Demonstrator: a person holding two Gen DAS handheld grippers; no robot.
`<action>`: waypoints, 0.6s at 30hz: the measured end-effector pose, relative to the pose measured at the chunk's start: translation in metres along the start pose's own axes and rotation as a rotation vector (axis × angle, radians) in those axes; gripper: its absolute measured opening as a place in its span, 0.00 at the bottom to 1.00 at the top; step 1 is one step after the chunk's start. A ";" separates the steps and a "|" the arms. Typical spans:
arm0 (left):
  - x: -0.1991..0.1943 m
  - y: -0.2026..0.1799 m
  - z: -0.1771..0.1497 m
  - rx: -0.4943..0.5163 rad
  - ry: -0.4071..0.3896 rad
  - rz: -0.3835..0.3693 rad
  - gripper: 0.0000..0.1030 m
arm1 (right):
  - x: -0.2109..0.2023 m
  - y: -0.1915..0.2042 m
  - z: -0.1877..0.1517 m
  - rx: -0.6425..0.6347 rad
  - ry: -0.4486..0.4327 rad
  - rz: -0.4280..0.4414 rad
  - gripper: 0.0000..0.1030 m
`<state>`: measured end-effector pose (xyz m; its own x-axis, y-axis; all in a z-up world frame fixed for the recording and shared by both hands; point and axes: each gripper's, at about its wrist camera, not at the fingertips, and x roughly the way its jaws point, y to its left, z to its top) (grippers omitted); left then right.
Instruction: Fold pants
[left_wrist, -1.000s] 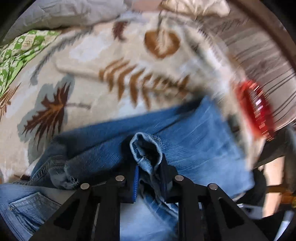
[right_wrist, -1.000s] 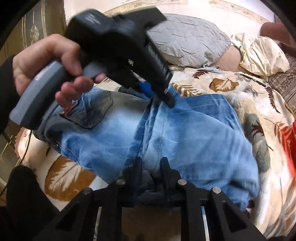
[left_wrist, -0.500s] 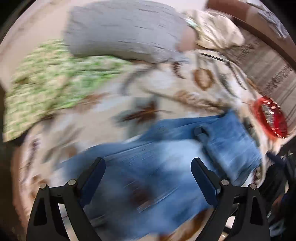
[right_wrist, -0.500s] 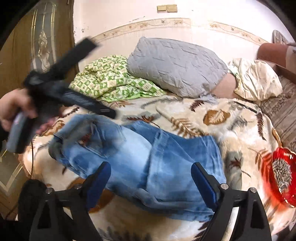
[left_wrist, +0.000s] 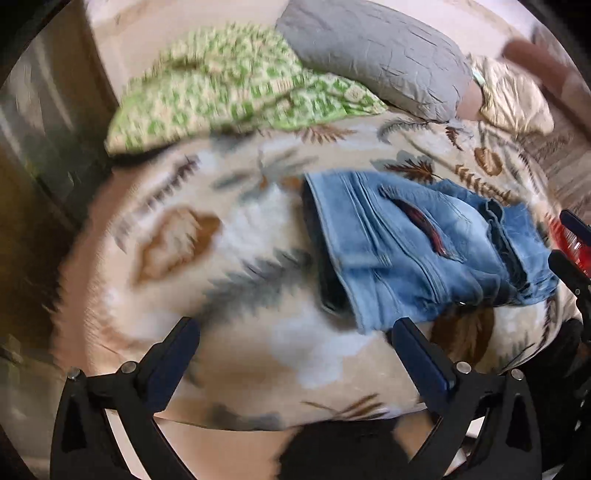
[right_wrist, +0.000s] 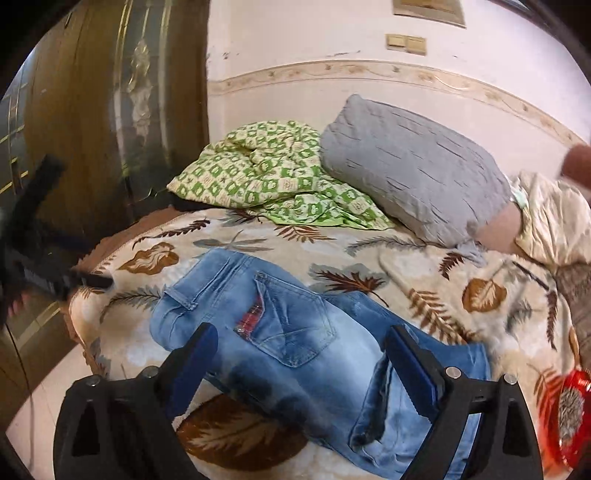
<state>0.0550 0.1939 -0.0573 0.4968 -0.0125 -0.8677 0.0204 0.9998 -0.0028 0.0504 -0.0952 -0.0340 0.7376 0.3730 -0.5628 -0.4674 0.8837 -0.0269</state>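
A bedroom: a dark wooden wardrobe (right_wrist: 110, 122) stands at the left against a pale wall, and a bed fills the rest, spread with a cream blanket (right_wrist: 424, 280) printed with brown and grey leaves.

At the far left of the right wrist view the left gripper (right_wrist: 48, 258) is a dark blur off the bed's corner; its jaws are opening to their widest with nothing between them, and in its own view the left gripper (left_wrist: 291, 363) looks down on bare blanket, the denim well off to its right. That suggests it has let go and is clearing away from the fold.

Behind, toward the headboard, a green-and-cream checked quilt (right_wrist: 273, 177) lies crumpled beside a grey pillow (right_wrist: 413, 170), pushed back, probably to leave working room.

In the middle the jeans (right_wrist: 295, 332) lie folded on the blanket, a back pocket upward with a tartan patch showing at its edge, the legs doubled under into a compact stack. The right gripper (right_wrist: 299, 363) hangs above them, jaws spread wide and empty, pads clear of the cloth.

At the right edge a red bowl (right_wrist: 570, 417) sits near the jeans, apart from them.

The fold looks nearly or fully done.
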 end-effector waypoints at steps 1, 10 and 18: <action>0.008 0.001 -0.006 -0.041 0.004 -0.039 1.00 | 0.003 0.003 0.002 -0.015 0.006 0.000 0.91; 0.079 0.013 -0.021 -0.382 0.024 -0.324 1.00 | 0.031 0.017 0.019 -0.096 0.068 -0.017 0.92; 0.103 0.002 -0.014 -0.422 -0.007 -0.291 1.00 | 0.053 0.007 0.039 -0.072 0.124 0.035 0.92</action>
<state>0.0940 0.1949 -0.1539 0.5286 -0.2902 -0.7977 -0.1925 0.8743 -0.4456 0.1048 -0.0584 -0.0316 0.6567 0.3615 -0.6619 -0.5285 0.8467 -0.0619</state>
